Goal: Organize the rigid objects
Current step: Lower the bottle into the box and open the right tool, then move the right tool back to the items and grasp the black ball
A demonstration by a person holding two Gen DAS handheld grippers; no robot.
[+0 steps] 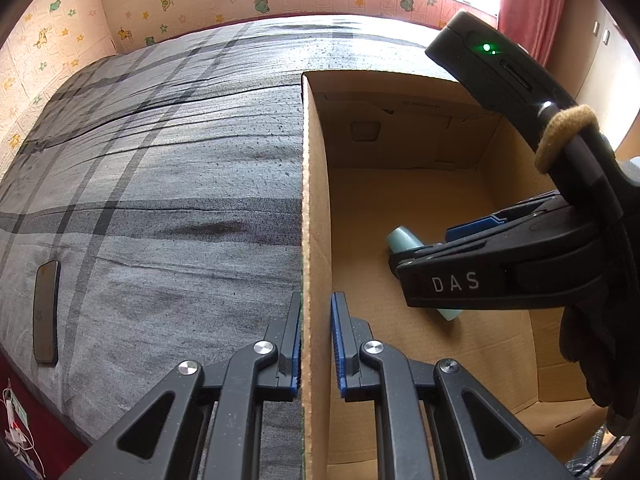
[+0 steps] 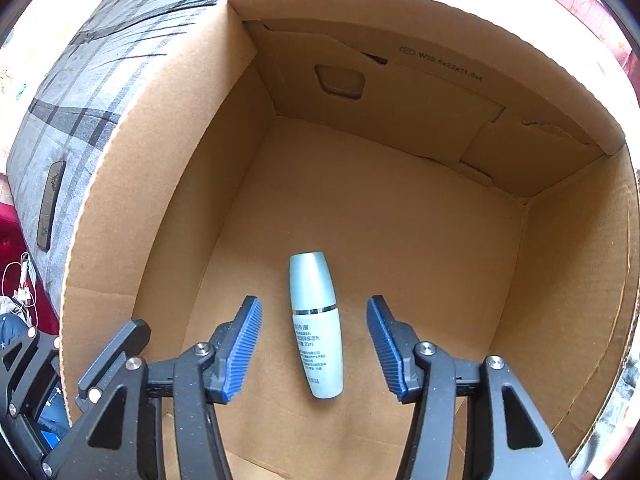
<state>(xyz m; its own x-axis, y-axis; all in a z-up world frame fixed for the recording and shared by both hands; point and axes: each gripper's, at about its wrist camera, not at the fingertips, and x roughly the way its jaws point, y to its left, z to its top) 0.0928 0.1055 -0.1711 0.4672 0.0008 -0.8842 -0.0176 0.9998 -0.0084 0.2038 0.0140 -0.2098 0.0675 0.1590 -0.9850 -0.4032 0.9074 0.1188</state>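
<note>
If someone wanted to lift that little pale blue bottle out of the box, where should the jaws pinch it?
Probably across the bottle's round body, just below its silver band, coming straight down from above. It lies flat on the cardboard box floor, long sides exposed, and the right gripper already straddles it with jaws open.

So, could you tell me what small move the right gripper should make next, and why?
Probably lift the right gripper straight up and out of the cardboard box. Its fingers are spread wide, apart from the pale blue bottle, which lies flat on the box floor, so that item looks placed. The left gripper straddles the box wall, seemingly steadying it.
</note>
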